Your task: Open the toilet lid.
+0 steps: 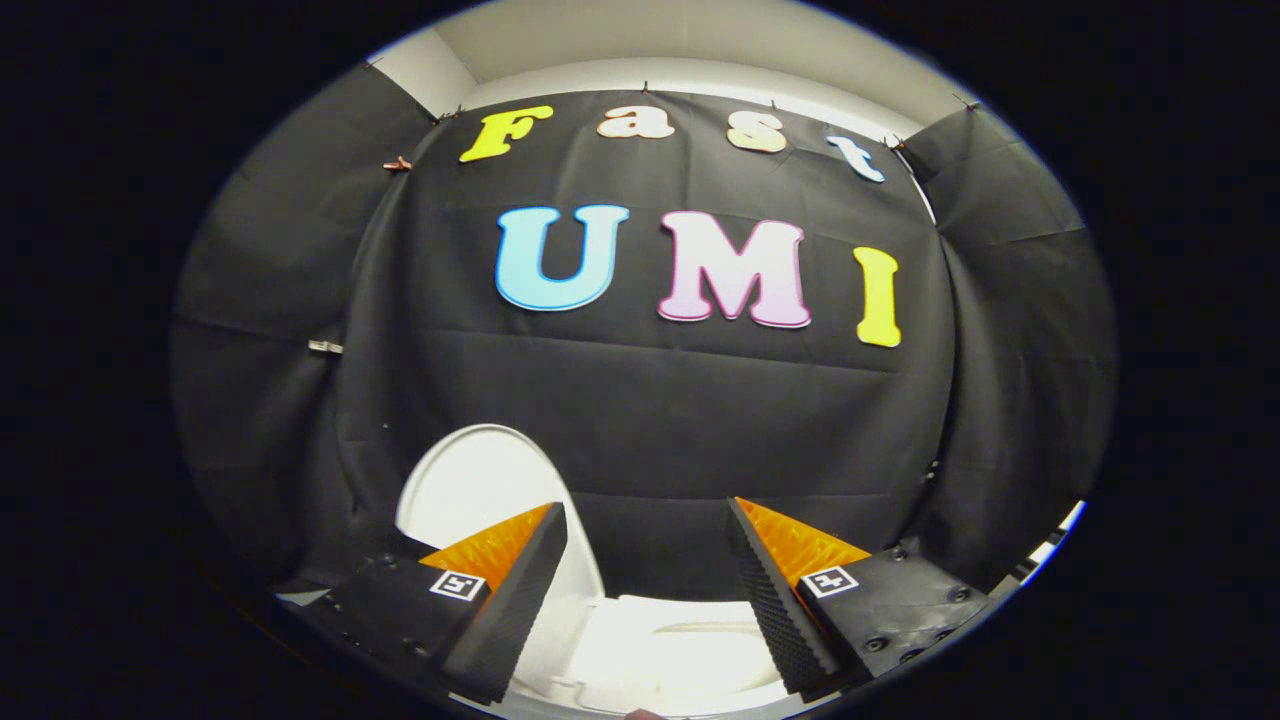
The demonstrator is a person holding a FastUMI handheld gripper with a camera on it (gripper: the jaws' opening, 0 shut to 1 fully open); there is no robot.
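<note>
Through the gripper view, we saw the gripper [648,510] held with its two fingers [520,590] spread wide apart and nothing between them. The white toilet lid [480,490] stood raised and upright, rising just behind the left finger and leaning back against the black cloth wall [650,420]. Below the fingers and between them, we made out the white toilet seat [680,650] and the rim around the bowl, bright and somewhat washed out. The cloth wall filled the space beyond the fingers, with a pale ceiling [680,40] above it.
</note>
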